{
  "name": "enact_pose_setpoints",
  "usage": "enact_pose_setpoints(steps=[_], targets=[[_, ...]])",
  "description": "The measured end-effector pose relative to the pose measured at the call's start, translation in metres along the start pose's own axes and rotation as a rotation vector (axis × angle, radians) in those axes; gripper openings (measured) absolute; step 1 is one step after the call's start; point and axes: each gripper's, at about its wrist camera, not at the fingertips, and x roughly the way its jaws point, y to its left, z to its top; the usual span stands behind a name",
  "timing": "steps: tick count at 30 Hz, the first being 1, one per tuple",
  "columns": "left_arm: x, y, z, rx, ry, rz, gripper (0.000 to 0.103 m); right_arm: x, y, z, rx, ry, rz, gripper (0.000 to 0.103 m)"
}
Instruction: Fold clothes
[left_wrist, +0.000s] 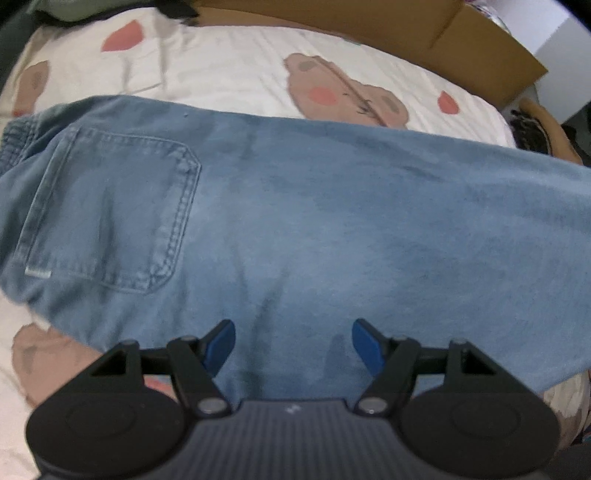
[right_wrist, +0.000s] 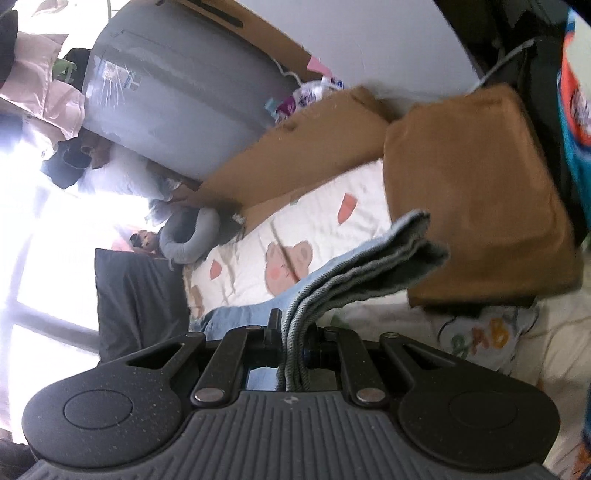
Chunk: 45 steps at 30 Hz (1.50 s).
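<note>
A pair of light blue jeans (left_wrist: 295, 221) lies across a white bed sheet (left_wrist: 221, 66) printed with bears, a back pocket (left_wrist: 110, 214) at the left. My left gripper (left_wrist: 293, 341) is open and empty, its blue-padded fingers just above the near part of the denim. My right gripper (right_wrist: 295, 332) is shut on the stacked hems of the jeans legs (right_wrist: 369, 258), which stick out past the fingers, held above the bed. The rest of the jeans (right_wrist: 236, 317) shows pale blue below the right gripper.
A brown cardboard box (left_wrist: 443, 40) stands at the far edge of the bed; it also shows in the right wrist view (right_wrist: 314, 155). A folded brown garment (right_wrist: 476, 199) and a white printed garment (right_wrist: 487, 336) lie near the held hems. A grey neck pillow (right_wrist: 192, 236) lies beyond.
</note>
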Motion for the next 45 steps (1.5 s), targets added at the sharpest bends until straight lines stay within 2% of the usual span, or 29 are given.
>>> enact_pose_setpoints(steps=[7,10,18,21,23,26,27,32,35,40,45], targets=[[0.013,-0.015,0.007,0.078,0.002,-0.078,0.072,-0.026,0.003,0.023,-0.013,-0.029,-0.097,0.009],[0.018,-0.022,0.008,0.110,0.004,-0.124,0.069,-0.027,0.007,0.027,-0.023,-0.022,-0.123,0.009],[0.034,-0.053,0.012,0.192,0.015,-0.278,0.033,-0.008,0.018,0.024,-0.003,0.004,-0.166,0.009],[0.044,-0.064,0.011,0.185,0.031,-0.323,0.029,-0.001,0.026,0.023,-0.016,0.011,-0.177,0.009],[0.052,-0.079,0.009,0.219,0.045,-0.348,0.023,0.003,0.031,0.023,-0.031,0.014,-0.178,0.009],[0.063,-0.098,0.004,0.258,0.066,-0.395,0.021,0.006,0.039,0.022,-0.048,0.010,-0.181,0.009],[0.068,-0.104,0.003,0.271,0.075,-0.404,0.017,0.007,0.041,0.022,-0.051,0.010,-0.184,0.009],[0.084,-0.124,-0.005,0.310,0.119,-0.452,0.012,0.009,0.050,0.017,-0.064,0.028,-0.209,0.009],[0.091,-0.132,-0.010,0.315,0.150,-0.460,0.012,0.011,0.053,0.018,-0.073,0.037,-0.220,0.009],[0.101,-0.138,-0.012,0.323,0.202,-0.454,0.012,0.019,0.063,0.017,-0.096,0.053,-0.218,0.009],[0.108,-0.138,-0.001,0.311,0.200,-0.441,0.008,0.026,0.073,0.017,-0.119,0.071,-0.208,0.009]])
